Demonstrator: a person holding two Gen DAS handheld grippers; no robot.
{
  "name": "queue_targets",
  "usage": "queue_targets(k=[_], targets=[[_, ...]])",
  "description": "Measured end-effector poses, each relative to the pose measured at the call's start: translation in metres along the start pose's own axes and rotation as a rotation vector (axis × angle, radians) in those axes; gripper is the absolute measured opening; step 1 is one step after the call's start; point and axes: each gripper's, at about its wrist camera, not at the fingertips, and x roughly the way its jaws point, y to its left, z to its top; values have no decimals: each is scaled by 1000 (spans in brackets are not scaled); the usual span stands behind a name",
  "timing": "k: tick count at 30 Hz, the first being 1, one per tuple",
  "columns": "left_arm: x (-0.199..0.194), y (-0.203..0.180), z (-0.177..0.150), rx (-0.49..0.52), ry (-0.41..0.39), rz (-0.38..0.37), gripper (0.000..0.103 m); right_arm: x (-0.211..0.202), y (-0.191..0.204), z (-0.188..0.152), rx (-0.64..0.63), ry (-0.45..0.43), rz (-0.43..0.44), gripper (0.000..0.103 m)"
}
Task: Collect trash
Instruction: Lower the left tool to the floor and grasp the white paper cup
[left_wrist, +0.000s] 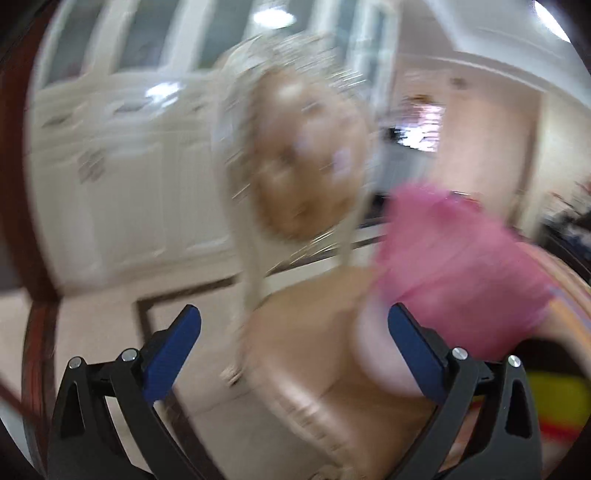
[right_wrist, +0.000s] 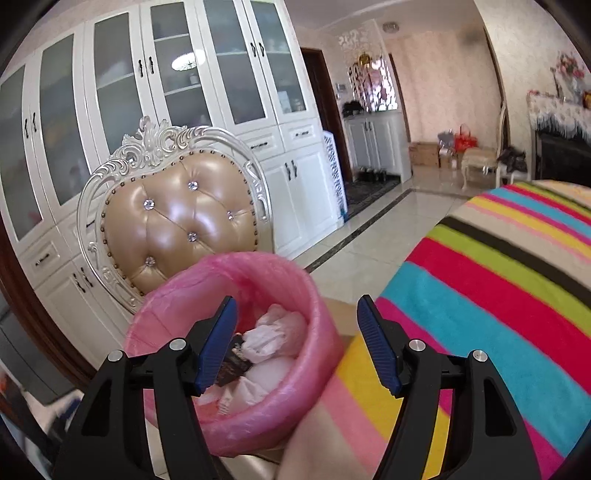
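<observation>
Trash fills the pink-lined bin before a chair, seemingly blocking both spread, empty grippers.

Place: you are in a home's living and dining room.
Signs: you see white glass-door cabinets, a tufted chair, a striped tablecloth, a tiled floor.

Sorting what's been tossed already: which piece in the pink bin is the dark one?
The dark brown wrapper beside the right gripper's left finger; the other pieces are white crumpled tissues.
</observation>
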Motion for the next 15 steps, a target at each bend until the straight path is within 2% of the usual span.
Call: queue_targets(k=[2,4,7,9,11,12,14,15], targets=[[27,27,-50,-52,53,77,98,-6,-1,0,-26,-32,-27,71],[68,52,-109,-47,183,228,98,-11,-6,-1,-42,-63,-59,72],[132,82,-182,-86,405,346,96,-15,-19,3,-23,-92,-99,73],[167,93,-217,-135,509,398,88,-18,-32,6,5,-115,-128,73],[202,92,-252,-148,572,426,86,-18,-48,7,34,-126,-160,74],[218,88,-270,-139,596,408,86,-17,-53,7,42,-125,-168,74],[239,75,-301,-53,629,375,88,-16,-68,7,69,-122,-184,74],[248,66,-320,17,650,331,88,-16,-76,8,97,-126,-167,74]])
